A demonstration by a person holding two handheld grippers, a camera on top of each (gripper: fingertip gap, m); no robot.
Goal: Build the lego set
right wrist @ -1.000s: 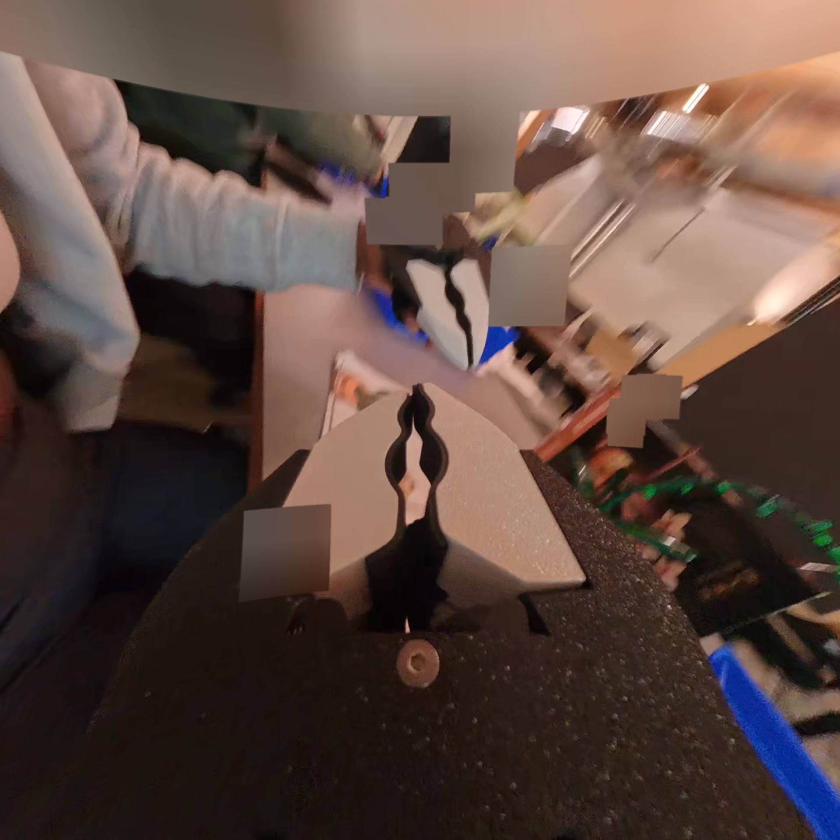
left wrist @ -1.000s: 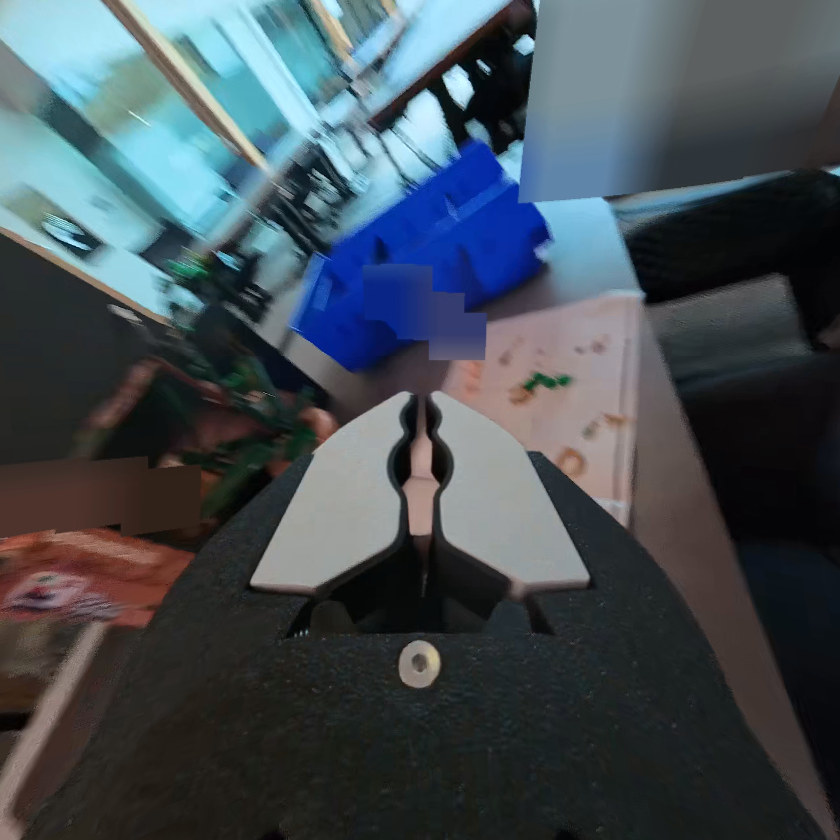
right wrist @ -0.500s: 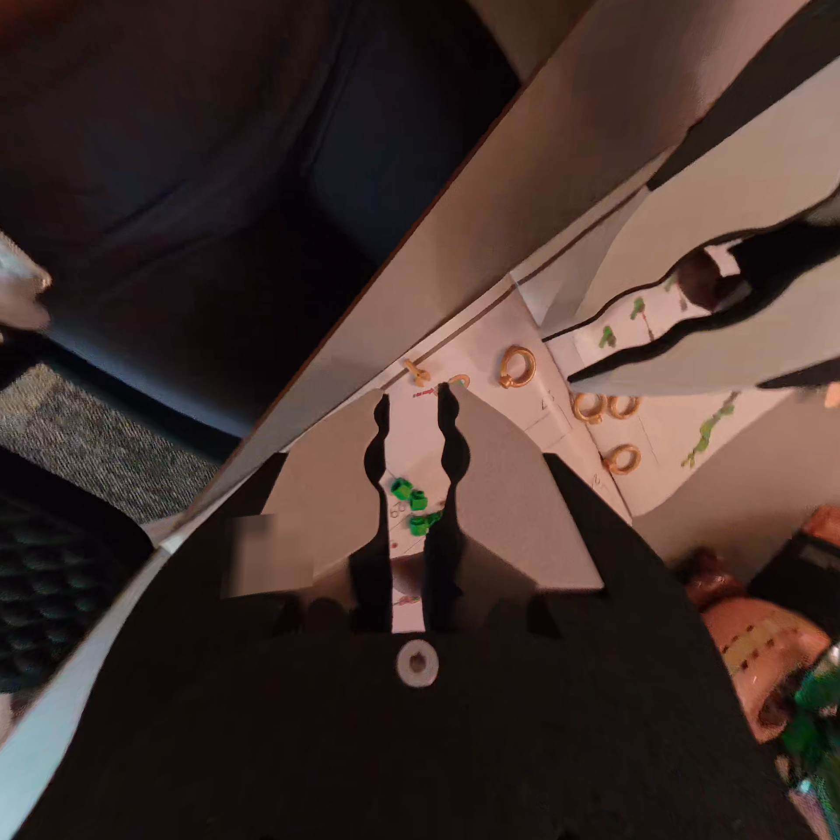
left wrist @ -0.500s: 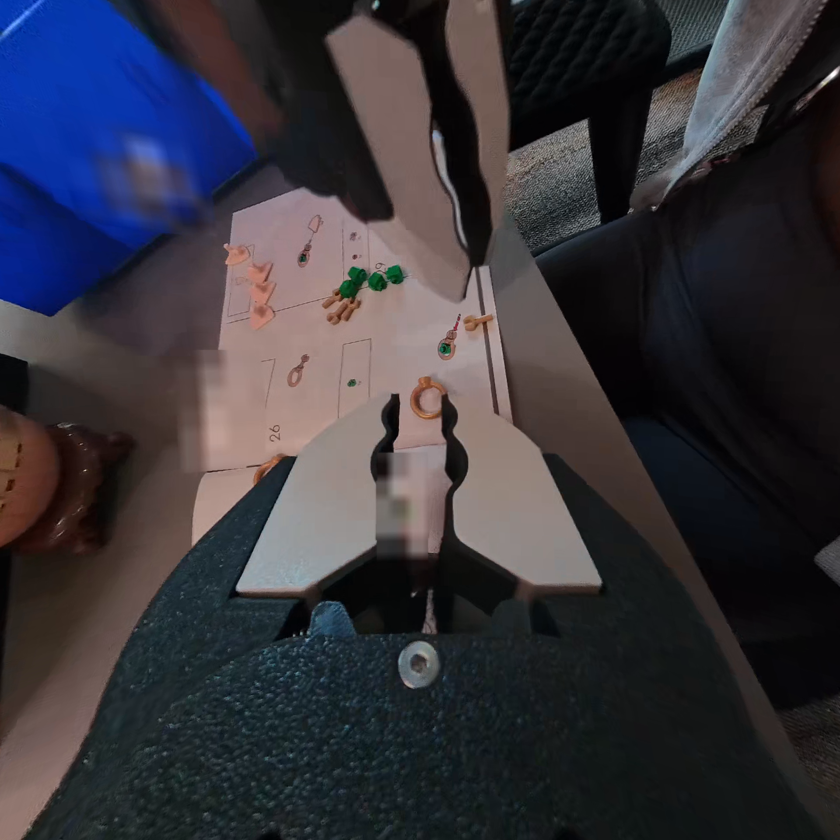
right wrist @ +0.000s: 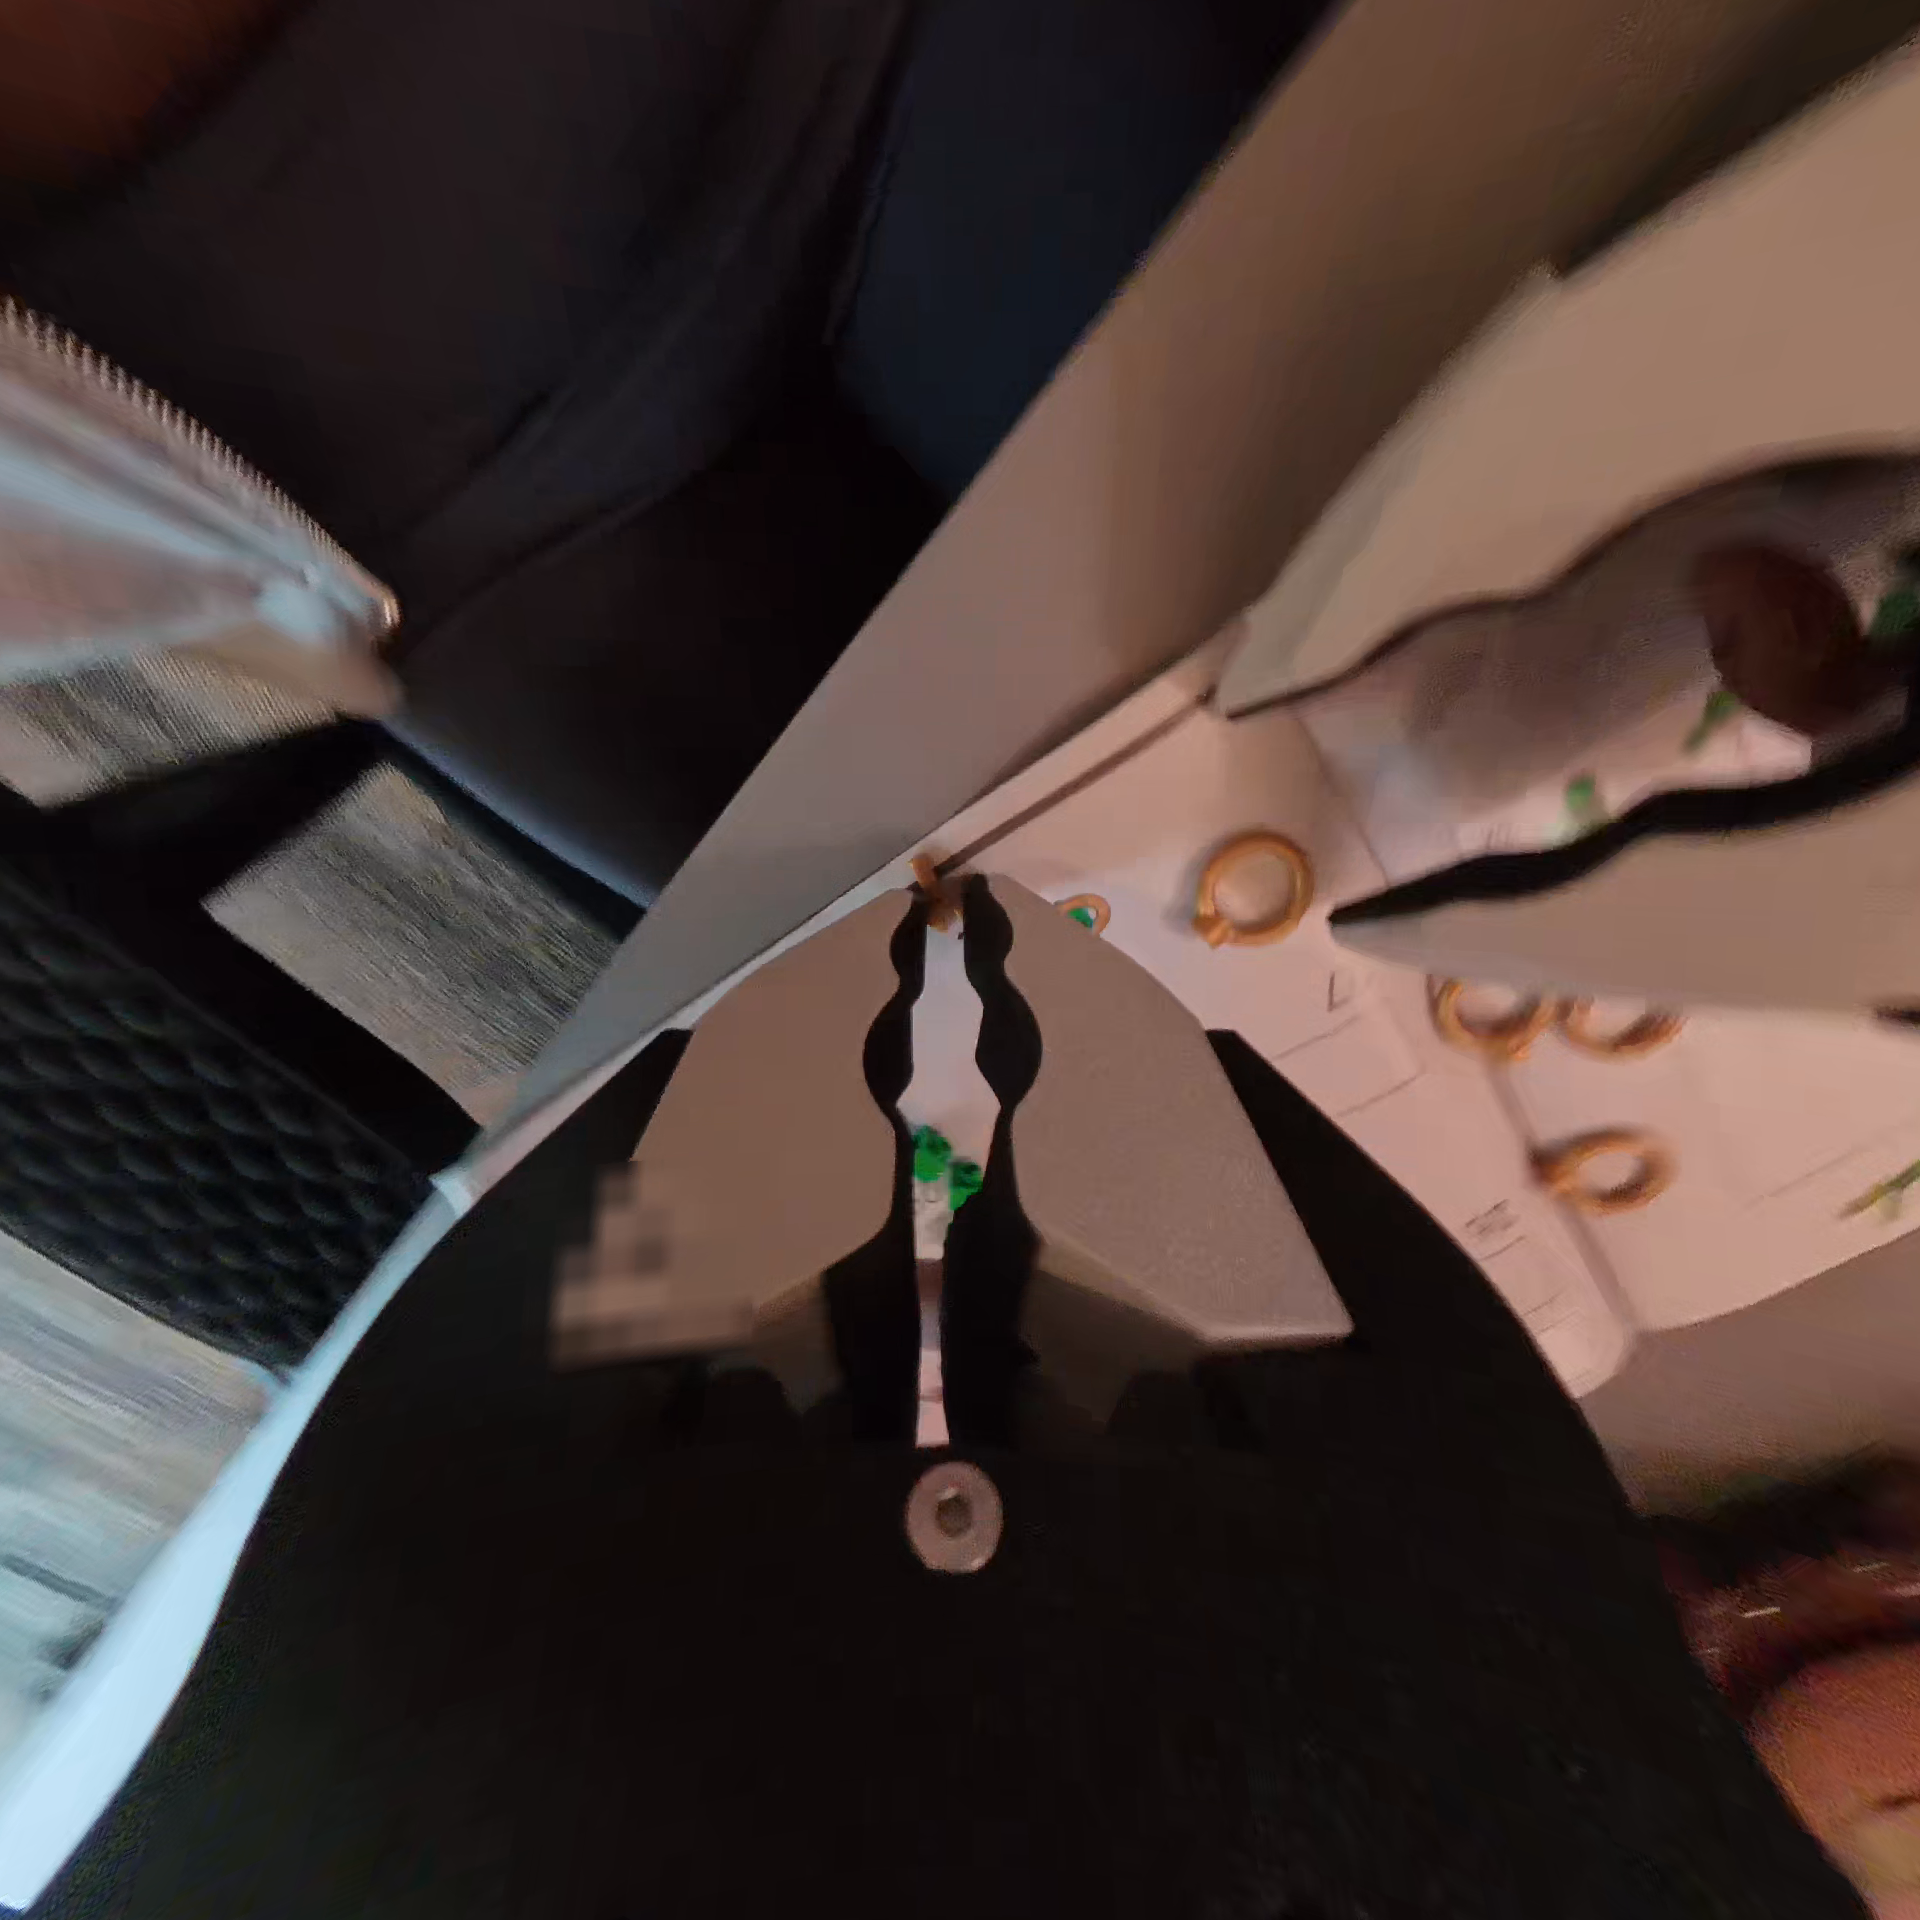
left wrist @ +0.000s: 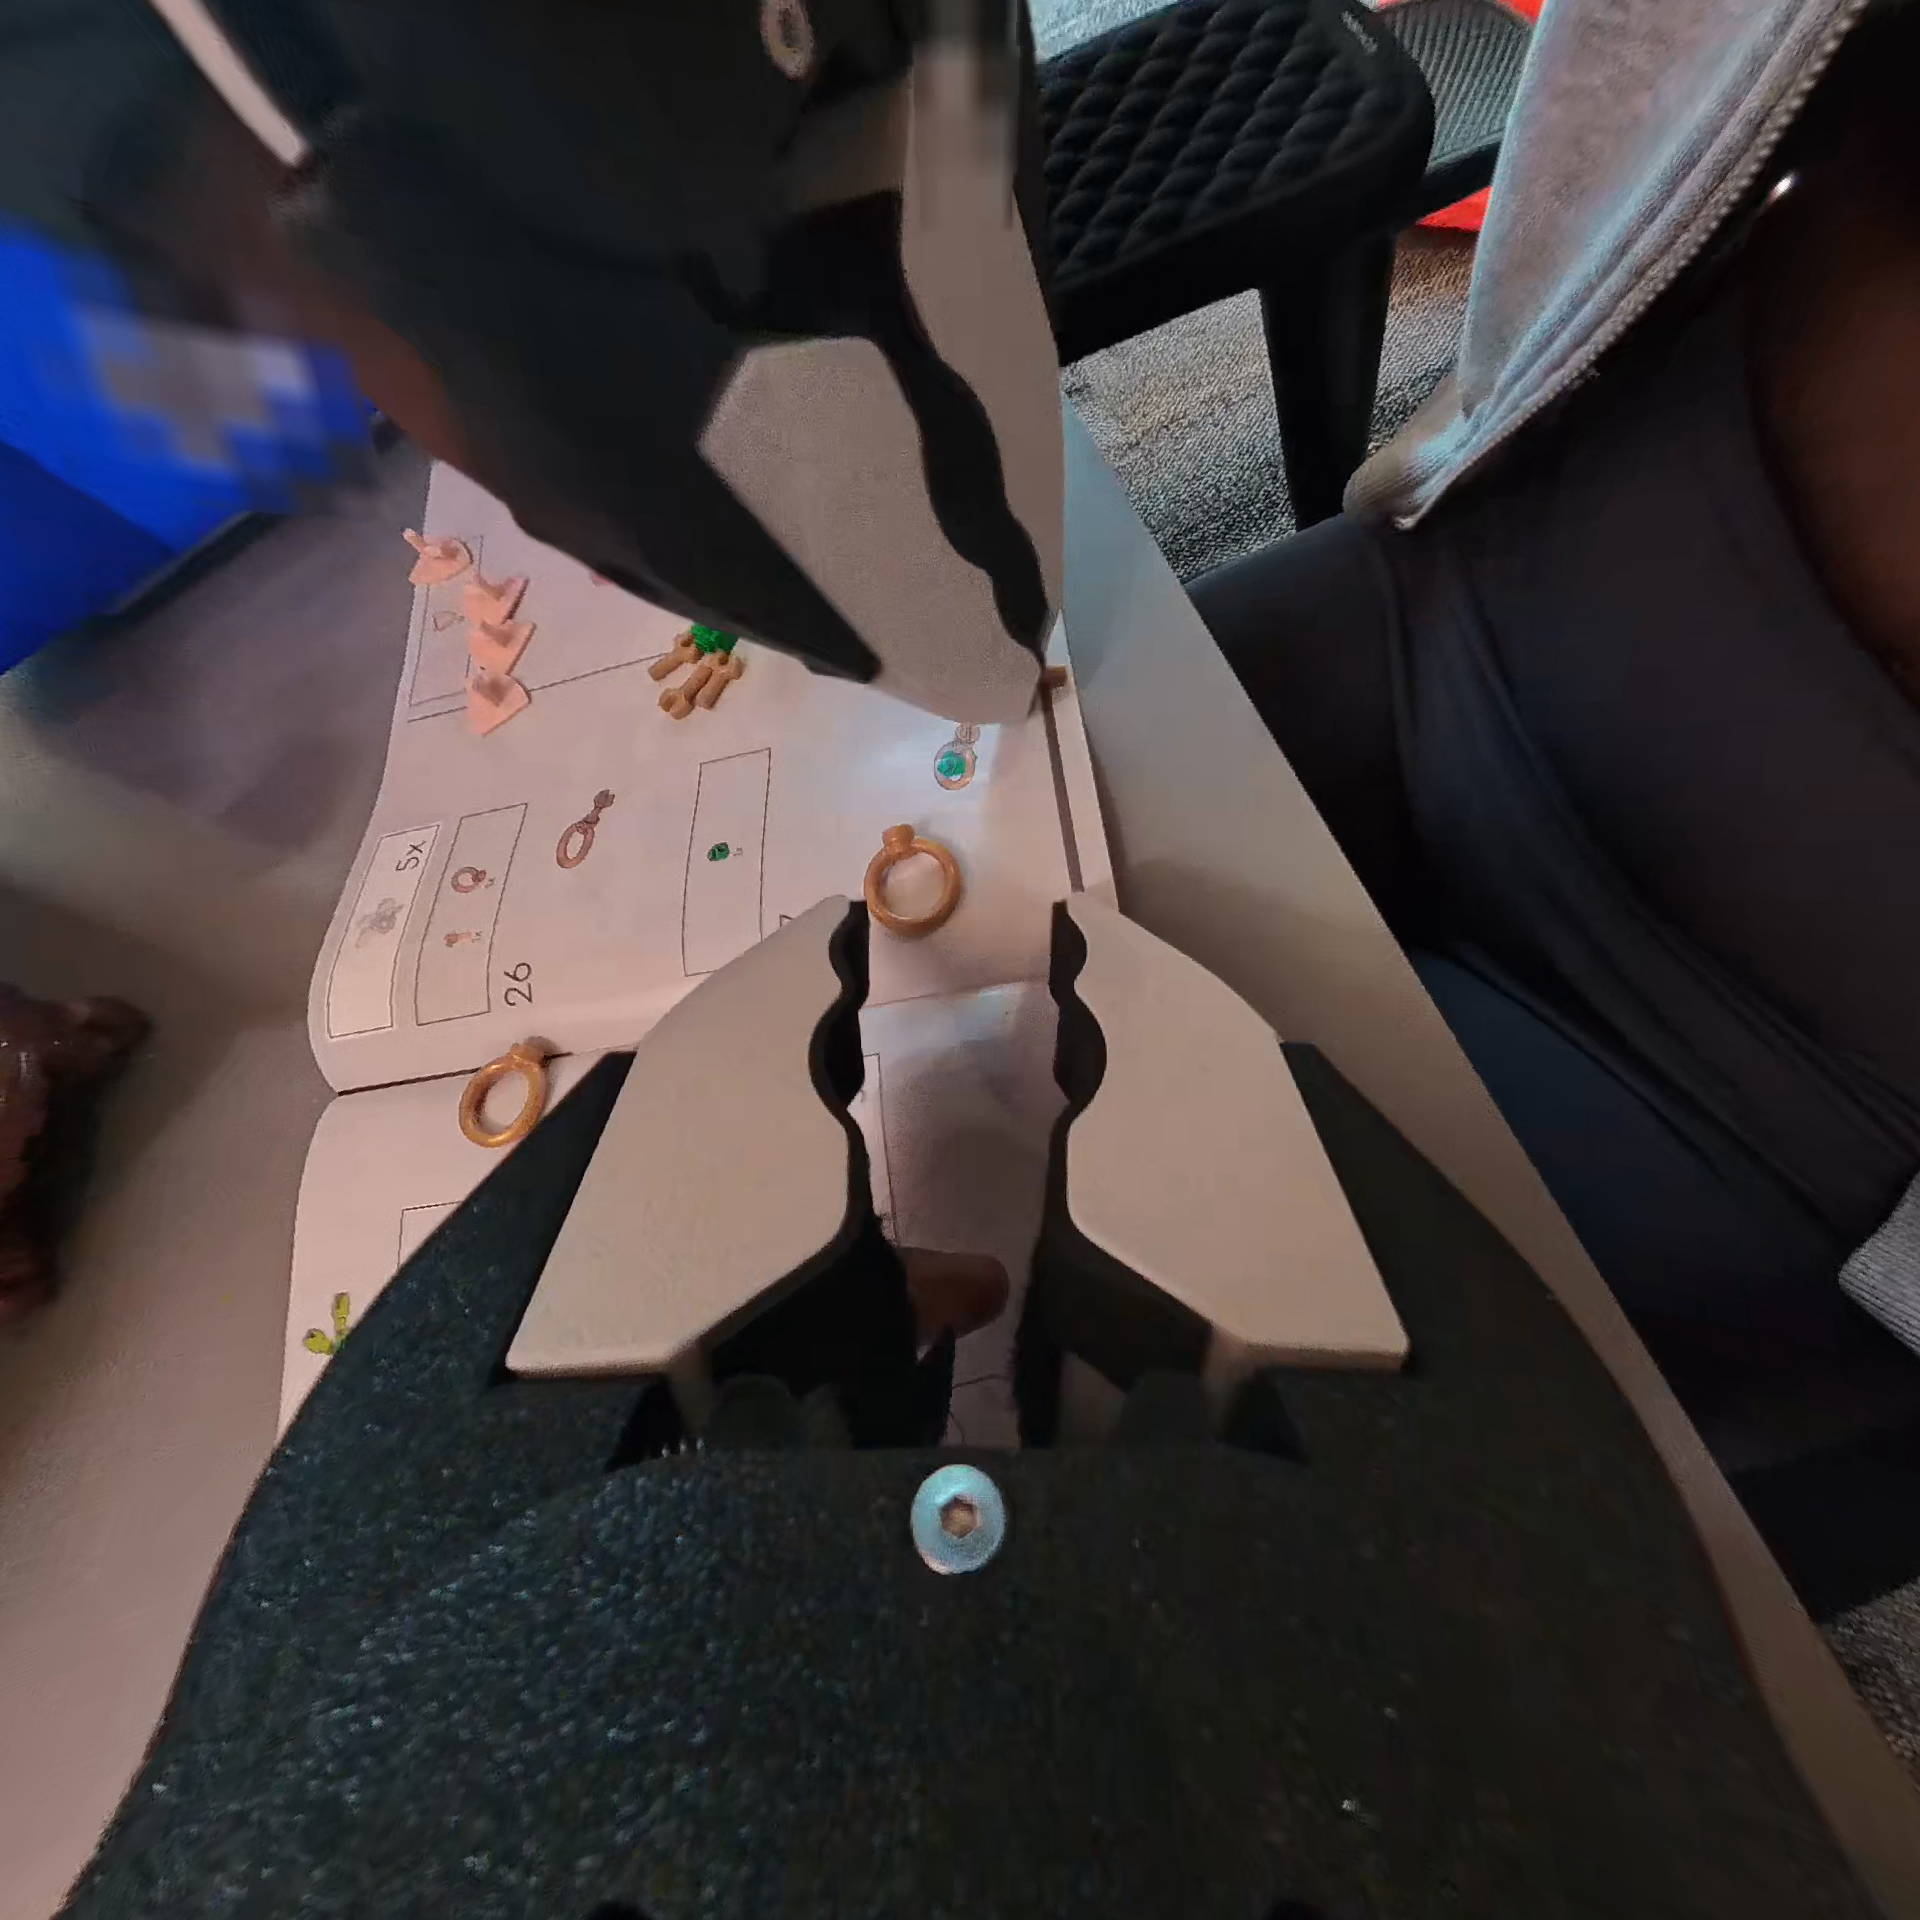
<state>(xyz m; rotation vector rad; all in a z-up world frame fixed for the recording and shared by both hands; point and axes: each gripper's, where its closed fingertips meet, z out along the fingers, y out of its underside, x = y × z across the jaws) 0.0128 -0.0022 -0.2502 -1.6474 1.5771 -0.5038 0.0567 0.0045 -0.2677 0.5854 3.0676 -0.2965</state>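
An open instruction booklet [left wrist: 644, 831] lies on the table near its edge. Gold rings lie on it: one [left wrist: 911, 883] just beyond my left gripper [left wrist: 954, 920], which is open and empty, and another [left wrist: 499, 1096] at the fold. Pink pieces [left wrist: 488, 644], tan pins [left wrist: 696, 675] and green studs [left wrist: 712, 636] lie farther off. My right gripper [right wrist: 940, 896] points down at the page edge, its jaws narrowed on a small gold pin [right wrist: 932, 883]. It also shows in the left wrist view [left wrist: 1034, 665]. Several gold rings [right wrist: 1252, 888] lie to its right.
The table edge [left wrist: 1247, 831] runs close beside the booklet, with a person's dark lap beyond it. A blue bin [left wrist: 104, 468] stands at the far left. A brown model [left wrist: 42, 1122] sits left of the booklet. A black chair [left wrist: 1226, 125] stands beyond the table.
Both grippers swung down from facing the room to the booklet. My left gripper opened wider near the gold ring. My right gripper's jaws narrowed onto the small gold pin.
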